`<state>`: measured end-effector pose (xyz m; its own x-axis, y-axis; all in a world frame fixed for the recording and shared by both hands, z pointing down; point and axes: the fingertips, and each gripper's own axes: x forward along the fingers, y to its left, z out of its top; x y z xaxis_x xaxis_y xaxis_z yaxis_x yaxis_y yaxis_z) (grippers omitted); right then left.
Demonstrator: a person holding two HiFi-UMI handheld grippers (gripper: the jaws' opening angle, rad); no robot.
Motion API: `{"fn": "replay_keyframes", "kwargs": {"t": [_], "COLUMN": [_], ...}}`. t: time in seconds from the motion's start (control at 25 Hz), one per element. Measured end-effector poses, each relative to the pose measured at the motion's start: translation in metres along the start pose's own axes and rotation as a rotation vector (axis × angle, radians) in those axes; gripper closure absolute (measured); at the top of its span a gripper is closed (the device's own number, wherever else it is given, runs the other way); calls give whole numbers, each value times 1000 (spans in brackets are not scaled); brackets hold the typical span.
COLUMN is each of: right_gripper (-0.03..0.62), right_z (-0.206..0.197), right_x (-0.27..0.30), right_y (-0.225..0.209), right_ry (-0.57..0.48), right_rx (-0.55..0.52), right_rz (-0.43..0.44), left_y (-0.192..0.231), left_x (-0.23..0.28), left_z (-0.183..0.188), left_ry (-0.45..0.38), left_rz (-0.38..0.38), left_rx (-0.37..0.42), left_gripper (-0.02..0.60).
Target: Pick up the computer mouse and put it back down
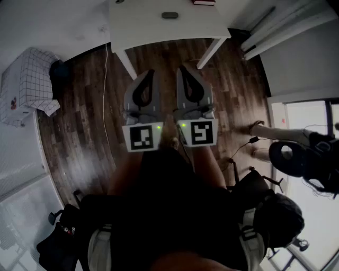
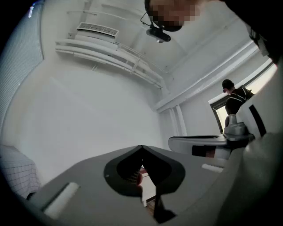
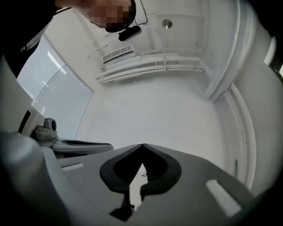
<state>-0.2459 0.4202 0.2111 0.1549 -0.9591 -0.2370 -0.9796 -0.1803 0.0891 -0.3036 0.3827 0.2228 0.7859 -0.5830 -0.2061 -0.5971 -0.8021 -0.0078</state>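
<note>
I've got the left tongs (image 1: 150,73) and right tongs (image 1: 180,69) both closed and empty, well short of the surface (image 1: 137,26). The computer mouse (image 1: 169,15) lies there, so the pickup looks still ahead.

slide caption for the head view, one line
Left gripper and right gripper shut, side by side; mouse lying on the table ahead

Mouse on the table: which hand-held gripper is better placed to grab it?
Right, narrowly. The mouse lies ahead on the table, a bit nearer the right hand-held gripper than the left hand-held gripper. Both are shut and empty, so either must open first.
</note>
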Motion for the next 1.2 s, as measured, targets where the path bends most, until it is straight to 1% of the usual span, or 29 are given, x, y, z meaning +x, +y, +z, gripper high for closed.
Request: {"fn": "replay_keyframes", "kwargs": {"t": [0.12, 0.28, 0.56, 0.76, 1.0, 1.12, 1.2], "right_gripper": [580, 580, 580, 580, 580, 580, 580], "right_z": [5, 7, 9, 9, 6, -4, -11], "right_x": [1, 0, -8, -11, -20, -20, -17], "right_y": [2, 5, -3, -12, -29, -42, -49], "right_ry": [-19, -21, -25, -25, -19, -3, 4], "right_rx": [-9, -24, -8, -5, -4, 1, 16], "right_rz": [5, 13, 1, 10, 48, 70, 74], "left_y": [0, 1, -11, -21, -40, -48, -48], "left_x": [0, 0, -2, 2, 7, 13, 18], "left_z": [0, 3, 5, 5, 3, -4, -12], "left_ry": [11, -2, -8, -8, -11, -5, 13], "left_rz": [-4, -1, -5, 2, 35, 58, 76], "left_rx": [11, 16, 14, 19, 26, 50, 59], "left_gripper": [583, 583, 583, 583, 583, 583, 583]}}
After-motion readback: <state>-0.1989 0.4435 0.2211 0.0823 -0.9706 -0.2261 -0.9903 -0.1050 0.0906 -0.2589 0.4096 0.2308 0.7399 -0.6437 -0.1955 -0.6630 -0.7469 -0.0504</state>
